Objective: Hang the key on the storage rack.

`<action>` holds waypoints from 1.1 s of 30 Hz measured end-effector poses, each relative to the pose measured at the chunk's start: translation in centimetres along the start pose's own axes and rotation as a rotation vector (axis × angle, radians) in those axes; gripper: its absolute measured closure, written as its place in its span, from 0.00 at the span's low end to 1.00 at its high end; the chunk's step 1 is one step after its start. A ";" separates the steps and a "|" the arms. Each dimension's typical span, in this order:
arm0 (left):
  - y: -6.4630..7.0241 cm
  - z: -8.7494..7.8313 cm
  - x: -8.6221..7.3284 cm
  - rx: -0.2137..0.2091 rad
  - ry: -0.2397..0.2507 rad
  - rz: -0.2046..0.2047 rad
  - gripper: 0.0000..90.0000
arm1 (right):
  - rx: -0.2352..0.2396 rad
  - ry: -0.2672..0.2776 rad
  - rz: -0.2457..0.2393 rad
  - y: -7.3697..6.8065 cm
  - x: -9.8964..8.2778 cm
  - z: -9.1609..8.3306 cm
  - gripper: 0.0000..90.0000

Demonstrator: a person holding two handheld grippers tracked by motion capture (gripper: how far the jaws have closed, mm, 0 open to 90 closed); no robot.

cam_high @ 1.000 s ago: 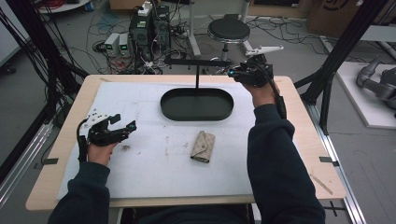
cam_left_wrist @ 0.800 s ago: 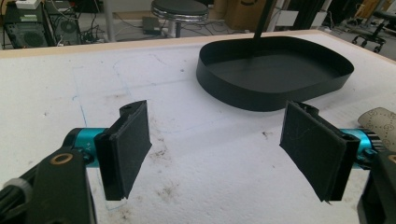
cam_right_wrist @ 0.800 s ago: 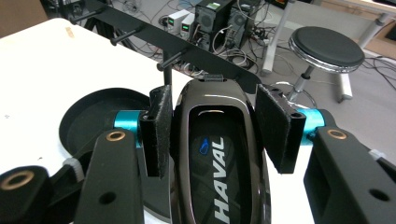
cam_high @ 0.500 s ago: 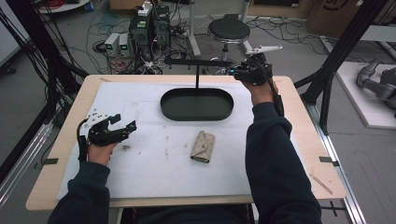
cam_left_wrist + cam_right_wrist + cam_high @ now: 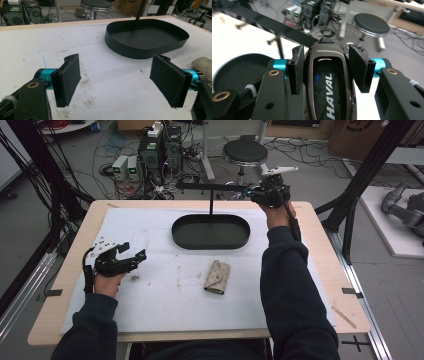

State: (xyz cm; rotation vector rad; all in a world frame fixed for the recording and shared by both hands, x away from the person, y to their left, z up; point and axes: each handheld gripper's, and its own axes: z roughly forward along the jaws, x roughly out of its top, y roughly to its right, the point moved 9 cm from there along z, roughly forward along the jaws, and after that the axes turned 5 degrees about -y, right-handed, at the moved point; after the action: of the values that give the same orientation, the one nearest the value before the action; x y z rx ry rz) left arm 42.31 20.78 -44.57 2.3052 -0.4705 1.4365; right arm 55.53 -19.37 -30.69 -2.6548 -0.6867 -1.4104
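My right gripper [image 5: 261,194] is raised over the table's far right, at the right end of a black horizontal bar [image 5: 210,186]. It is shut on a dark glossy car key fob [image 5: 328,82] marked HAVAL, with a pad against each side. The bar [image 5: 274,23] stands on a thin post [image 5: 211,204] rising from a black oval tray [image 5: 176,232]. My left gripper [image 5: 134,251] rests low at the left of the white mat, open, with nothing between its pads [image 5: 68,75]. A beige patterned wallet [image 5: 217,277] lies flat in front of the tray [image 5: 130,46].
A white mat [image 5: 150,320] covers most of the wooden table [image 5: 325,270]. Beyond the far edge are a round black stool [image 5: 245,152], computer boxes [image 5: 155,152] and tangled cables on the floor. Black frame posts [image 5: 360,195] stand at both sides.
My right gripper, with the key fob in it, has shifted slightly by the bar's right end. The left gripper has kept still.
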 end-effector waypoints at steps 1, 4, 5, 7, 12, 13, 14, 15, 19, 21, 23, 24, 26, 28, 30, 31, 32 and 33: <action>0.0 0.0 0.0 0.000 0.001 -0.001 0.27 | -0.003 -0.005 -0.002 0.2 -0.2 0.2 0.55; 0.0 0.0 0.0 0.000 0.001 -0.002 0.27 | 0.015 -0.002 0.024 0.4 -0.3 0.4 0.55; 0.0 0.0 0.0 -0.001 -0.001 -0.001 0.27 | 0.018 0.005 0.023 0.4 -0.2 0.4 0.55; 0.0 0.0 0.0 -0.001 -0.001 -0.002 0.27 | 0.021 0.018 0.014 0.2 0.1 0.3 0.55; 0.0 0.0 0.0 0.001 -0.001 0.000 0.27 | 0.044 0.035 0.022 -0.1 0.4 0.3 0.55; 0.0 0.0 0.0 -0.001 -0.002 -0.002 0.27 | 0.051 0.038 0.024 -0.2 0.5 0.4 0.55; 0.0 0.0 0.0 0.000 -0.003 -0.001 0.27 | 0.057 0.041 0.025 -0.3 0.5 0.4 0.55; 0.0 0.0 0.0 -0.001 -0.003 -0.002 0.27 | 0.057 0.043 0.024 -0.4 0.6 0.4 0.55; 0.0 0.1 -0.1 -0.001 -0.005 -0.001 0.27 | 0.048 0.053 0.031 -0.3 0.7 0.4 0.55; 0.0 0.0 0.0 -0.002 -0.004 -0.001 0.27 | 0.028 0.043 0.039 0.0 0.5 0.7 0.55; 0.0 0.0 0.0 -0.001 -0.004 -0.001 0.27 | 0.000 0.025 0.031 0.4 0.2 1.0 0.55; 0.0 0.0 0.0 -0.003 -0.002 0.000 0.27 | -0.025 0.002 0.023 0.8 -0.1 1.2 0.55; 0.1 0.0 0.0 -0.003 -0.002 -0.001 0.27 | -0.045 -0.029 0.017 1.2 -0.7 1.7 0.55; 0.0 0.0 0.0 -0.003 -0.003 -0.001 0.27 | -0.055 -0.045 0.004 1.4 -1.6 2.1 0.55; 0.1 0.1 -0.1 -0.004 -0.007 0.003 0.27 | -0.050 -0.076 -0.010 1.4 -2.6 2.7 0.55; 0.1 0.1 -0.1 -0.005 -0.009 0.003 0.27 | -0.052 -0.101 -0.020 1.4 -3.4 3.1 0.55; 0.1 0.1 -0.1 -0.004 -0.007 0.004 0.27 | -0.046 -0.116 -0.015 1.3 -4.0 3.5 0.55; 0.2 0.1 -0.1 -0.005 -0.008 0.005 0.27 | -0.038 -0.129 -0.014 1.1 -4.4 3.9 0.55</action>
State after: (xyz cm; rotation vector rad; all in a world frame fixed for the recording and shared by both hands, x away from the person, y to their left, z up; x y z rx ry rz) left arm 42.27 20.60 -44.67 2.3083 -0.4821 1.4274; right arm 56.87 -20.97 -36.32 -2.7955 -0.6977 -1.2767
